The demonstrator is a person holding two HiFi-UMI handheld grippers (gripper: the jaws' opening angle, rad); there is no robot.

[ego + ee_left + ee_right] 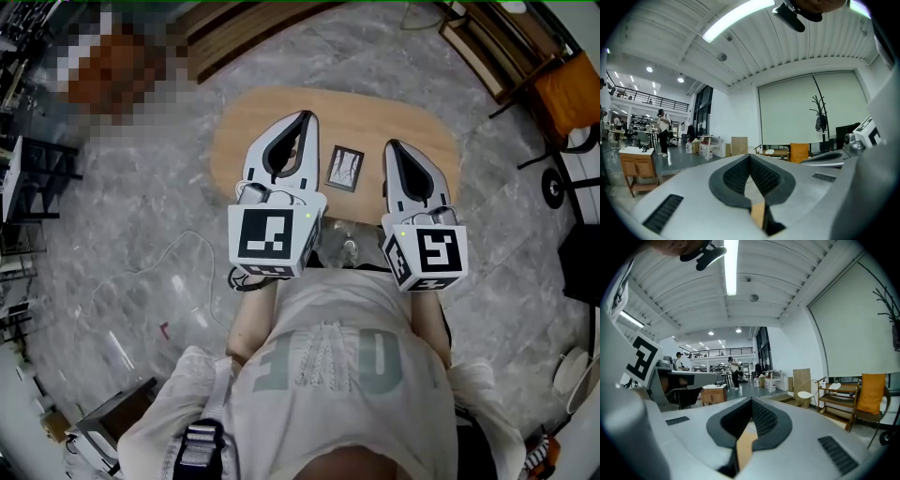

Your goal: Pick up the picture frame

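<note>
On the oval wooden table (417, 127), a picture frame (344, 168) lies between the left gripper (306, 118) and right gripper (390, 146), both jaws together, empty.

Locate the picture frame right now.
Head view: the small dark-bordered rectangular picture frame lies flat on the light wooden oval table, near its middle, between the left hand-held gripper and the right hand-held gripper, held by neither.

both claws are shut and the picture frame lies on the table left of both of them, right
Not left of both: the head view shows the picture frame lying on the table between the left claw and the right claw. Both are shut, as you said.
</note>
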